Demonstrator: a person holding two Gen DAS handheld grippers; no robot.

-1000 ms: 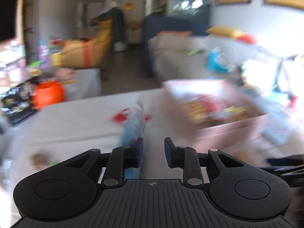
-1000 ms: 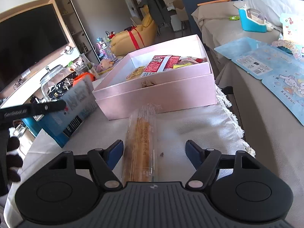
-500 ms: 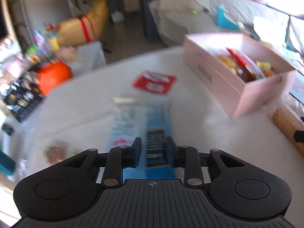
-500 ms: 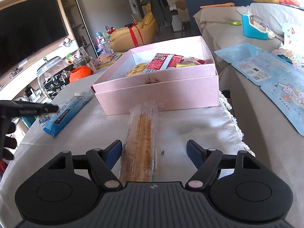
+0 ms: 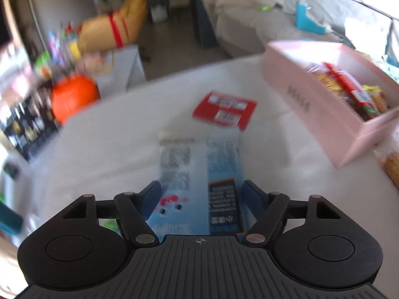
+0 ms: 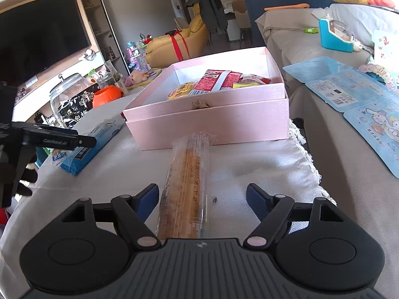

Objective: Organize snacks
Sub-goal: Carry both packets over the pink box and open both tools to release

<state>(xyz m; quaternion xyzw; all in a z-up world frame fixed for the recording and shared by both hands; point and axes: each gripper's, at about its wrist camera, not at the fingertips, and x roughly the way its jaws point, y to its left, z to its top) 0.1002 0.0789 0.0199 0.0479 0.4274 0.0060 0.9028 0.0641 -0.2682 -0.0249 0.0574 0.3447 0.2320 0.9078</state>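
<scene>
A blue snack bag [image 5: 199, 174] lies flat on the white table; my left gripper [image 5: 202, 194] is open with its jaws on either side of the bag's near end. The bag also shows in the right wrist view [image 6: 87, 142], below the left gripper [image 6: 59, 139]. A long clear-wrapped biscuit pack [image 6: 187, 184] lies between the open jaws of my right gripper [image 6: 203, 195], pointing at the pink box [image 6: 207, 122]. The pink box [image 5: 311, 109] holds several snack packets [image 6: 214, 82]. A red packet [image 5: 224, 109] lies flat on the table beyond the blue bag.
An orange pumpkin bucket [image 5: 72, 97] and a glass jar [image 6: 67, 99] stand past the table's far left edge. Blue printed sheets [image 6: 354, 99] lie on the sofa to the right. The table's fringed cloth edge [image 6: 306, 154] is at the right.
My left gripper lowered the blue bag onto the table and opened, letting it go. The right gripper stayed open around the biscuit pack.
</scene>
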